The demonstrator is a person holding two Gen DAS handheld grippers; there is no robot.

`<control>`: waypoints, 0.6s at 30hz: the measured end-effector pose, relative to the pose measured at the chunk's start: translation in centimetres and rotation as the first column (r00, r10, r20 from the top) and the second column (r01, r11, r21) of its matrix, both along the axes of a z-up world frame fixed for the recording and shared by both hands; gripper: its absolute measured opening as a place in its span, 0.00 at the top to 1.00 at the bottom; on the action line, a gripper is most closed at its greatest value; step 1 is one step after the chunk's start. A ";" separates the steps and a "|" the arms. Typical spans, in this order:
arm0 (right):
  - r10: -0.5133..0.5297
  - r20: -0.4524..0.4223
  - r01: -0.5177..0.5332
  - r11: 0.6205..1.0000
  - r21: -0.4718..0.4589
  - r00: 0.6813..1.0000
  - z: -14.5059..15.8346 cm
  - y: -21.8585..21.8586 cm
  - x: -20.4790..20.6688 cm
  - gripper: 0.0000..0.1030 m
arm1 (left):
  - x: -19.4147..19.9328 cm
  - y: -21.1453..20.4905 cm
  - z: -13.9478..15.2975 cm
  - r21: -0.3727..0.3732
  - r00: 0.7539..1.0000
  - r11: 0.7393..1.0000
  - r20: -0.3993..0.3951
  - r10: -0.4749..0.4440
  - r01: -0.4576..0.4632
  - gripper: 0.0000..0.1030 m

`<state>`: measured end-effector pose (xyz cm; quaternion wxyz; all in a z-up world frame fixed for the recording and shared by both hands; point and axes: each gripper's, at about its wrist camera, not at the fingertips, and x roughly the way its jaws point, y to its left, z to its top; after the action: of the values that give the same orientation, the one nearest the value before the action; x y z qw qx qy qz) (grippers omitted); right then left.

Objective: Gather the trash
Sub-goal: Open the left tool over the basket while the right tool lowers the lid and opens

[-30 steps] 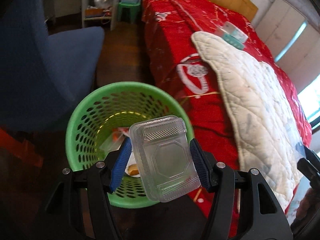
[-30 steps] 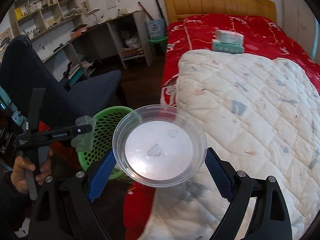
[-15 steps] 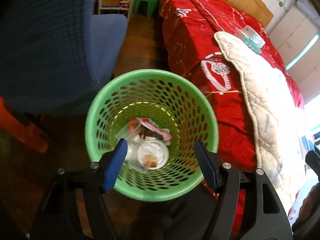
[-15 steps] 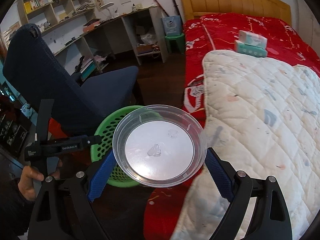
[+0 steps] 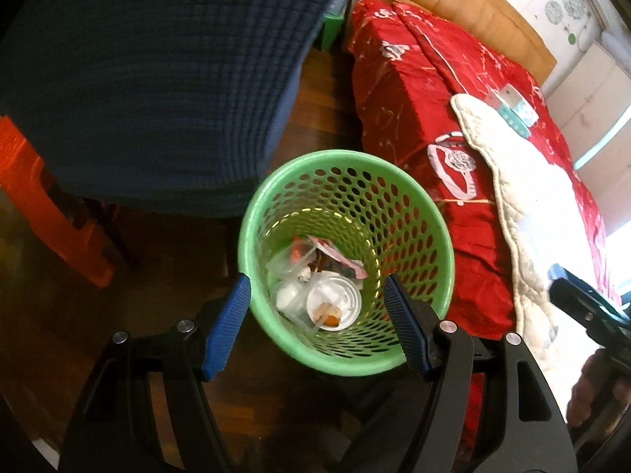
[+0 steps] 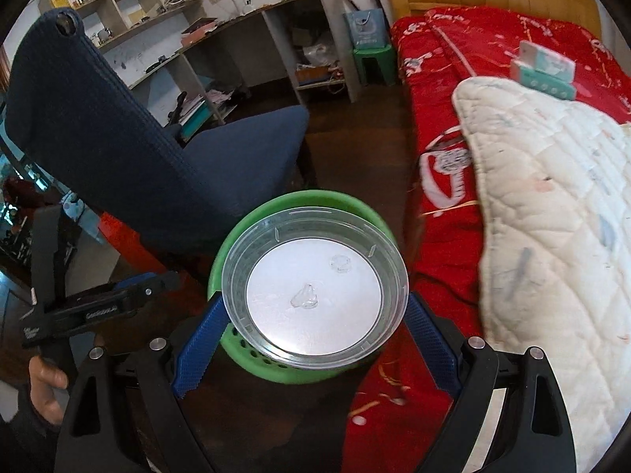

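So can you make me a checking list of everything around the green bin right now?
Surface: dark wooden floor.
Job's things: green bin holding wrappers and a cup lid; clear plastic lid above it.
Clutter: tissue box on the red bed.
Grippers: left gripper open, empty; right gripper shut on the clear plastic lid.
Cables: nothing seen.
Surroundings: blue chair, desk shelves.
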<state>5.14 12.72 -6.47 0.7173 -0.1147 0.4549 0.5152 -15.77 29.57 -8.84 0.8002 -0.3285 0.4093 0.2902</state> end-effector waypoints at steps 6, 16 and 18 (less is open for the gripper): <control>0.018 -0.036 -0.018 1.000 -0.008 0.999 -1.3 2.3 -0.9 0.16 | -1.0 0.3 0.3 -0.003 1.000 1.000 0.015 0.014 -0.014 0.33; 0.007 -0.117 -0.006 1.000 0.008 0.993 -3.0 4.9 -1.5 0.15 | -1.3 0.1 0.2 -0.008 1.000 1.000 0.020 0.015 -0.015 0.30; 0.015 -0.110 -0.014 1.000 0.009 0.994 -2.8 5.0 -1.8 0.15 | -1.2 0.0 0.3 -0.006 1.000 1.000 0.021 0.010 -0.010 0.30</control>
<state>3.31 17.71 -9.29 0.6878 -0.0866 0.4907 0.5279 -16.95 29.53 -8.58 0.8020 -0.3358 0.4003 0.2894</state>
